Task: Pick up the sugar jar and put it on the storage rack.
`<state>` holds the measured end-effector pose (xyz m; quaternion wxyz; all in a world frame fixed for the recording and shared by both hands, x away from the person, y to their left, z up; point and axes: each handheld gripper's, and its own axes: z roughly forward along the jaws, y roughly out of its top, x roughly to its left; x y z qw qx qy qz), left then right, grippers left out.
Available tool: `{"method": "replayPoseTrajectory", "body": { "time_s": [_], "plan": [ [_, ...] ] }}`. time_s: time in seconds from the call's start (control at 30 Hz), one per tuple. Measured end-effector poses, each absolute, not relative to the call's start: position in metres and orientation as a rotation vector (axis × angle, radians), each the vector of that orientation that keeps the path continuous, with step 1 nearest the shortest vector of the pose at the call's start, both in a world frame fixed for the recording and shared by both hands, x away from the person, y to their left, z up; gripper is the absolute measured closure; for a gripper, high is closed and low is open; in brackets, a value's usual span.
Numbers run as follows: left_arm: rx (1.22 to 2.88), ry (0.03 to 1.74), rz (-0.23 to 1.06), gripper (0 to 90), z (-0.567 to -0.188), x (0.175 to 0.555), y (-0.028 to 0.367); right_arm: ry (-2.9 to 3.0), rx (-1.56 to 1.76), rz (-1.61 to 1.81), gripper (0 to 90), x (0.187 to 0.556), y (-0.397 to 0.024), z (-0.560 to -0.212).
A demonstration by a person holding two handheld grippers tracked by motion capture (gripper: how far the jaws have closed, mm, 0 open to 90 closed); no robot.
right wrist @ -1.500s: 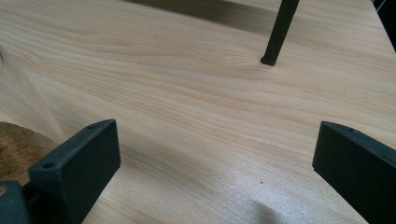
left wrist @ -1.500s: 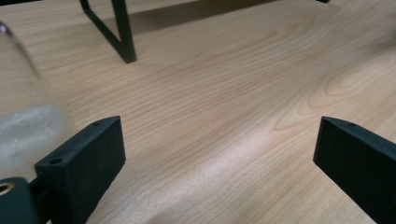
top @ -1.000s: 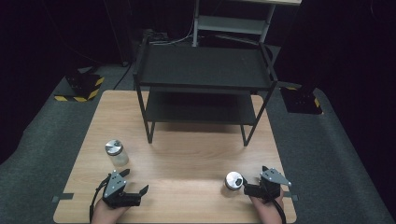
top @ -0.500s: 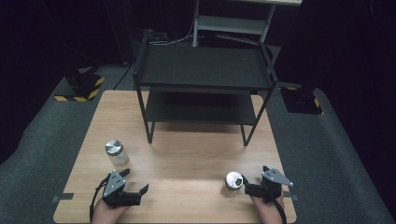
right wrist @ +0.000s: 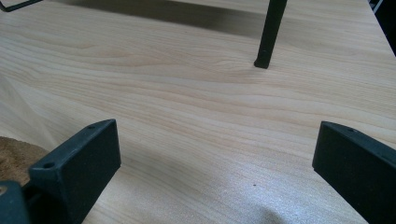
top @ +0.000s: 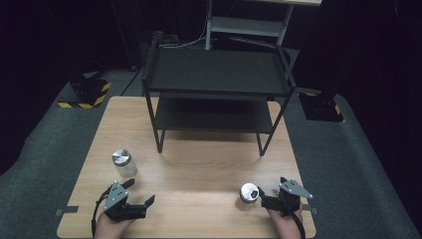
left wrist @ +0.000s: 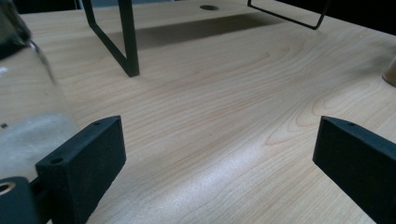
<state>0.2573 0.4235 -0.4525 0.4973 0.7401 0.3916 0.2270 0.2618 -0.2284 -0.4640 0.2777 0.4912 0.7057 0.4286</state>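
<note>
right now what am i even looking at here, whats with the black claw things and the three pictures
A person sits at a wooden table with a hand-held gripper in each hand: the left hand-held gripper and the right hand-held gripper. Each is a two-jaw clamp. One picture looks down from above; the other two come from cameras riding on the grippers, looking along their black jaws. On the table stand a black two-tier rack and two jars with metal lids: the left jar and the right jar. Both grippers are open and hold nothing.

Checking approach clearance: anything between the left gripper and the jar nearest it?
Nothing visible. The left gripper, jaws open, sits just short of the jar, with bare table between them; the shelf rack stands farther back.
</note>
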Motion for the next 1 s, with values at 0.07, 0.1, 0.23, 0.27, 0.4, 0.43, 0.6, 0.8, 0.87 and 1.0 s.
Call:
{"method": "replayPoseTrajectory", "body": {
  "time_s": [0.07,0.1,0.23,0.27,0.4,0.43,0.6,0.8,0.87,1.0],
  "plan": [
    [1.781,0.948,0.558,2.7,-0.45,0.254,0.426,1.893,1.318,1.151,0.6,0.262,-0.228,-0.464],
    [1.779,0.947,0.567,2.7,-0.449,0.253,0.426,1.893,1.317,1.151,0.6,0.261,-0.228,-0.464],
    [1.761,0.942,0.595,2.7,-0.445,0.249,0.429,1.895,1.315,1.15,0.6,0.262,-0.228,-0.464],
    [1.759,0.941,0.612,2.7,-0.443,0.247,0.43,1.896,1.315,1.152,0.6,0.262,-0.228,-0.464],
    [1.739,0.948,0.646,2.7,-0.44,0.243,0.434,1.895,1.32,1.159,0.6,0.261,-0.23,-0.464],
    [1.739,0.948,0.646,2.7,-0.44,0.243,0.434,1.895,1.32,1.159,0.6,0.261,-0.23,-0.464],
    [1.714,0.966,0.681,2.6,-0.435,0.241,0.44,1.903,1.329,1.161,0.8,0.262,-0.231,-0.463],
    [1.689,0.994,0.714,2.5,-0.428,0.242,0.449,1.908,1.324,1.156,0.8,0.263,-0.23,-0.463],
    [1.684,1.007,0.721,2.5,-0.427,0.244,0.451,1.909,1.324,1.16,0.8,0.263,-0.23,-0.463],
    [1.682,1.036,0.748,2.7,-0.426,0.252,0.455,1.913,1.322,1.157,0.9,0.263,-0.23,-0.463]
  ]
}}
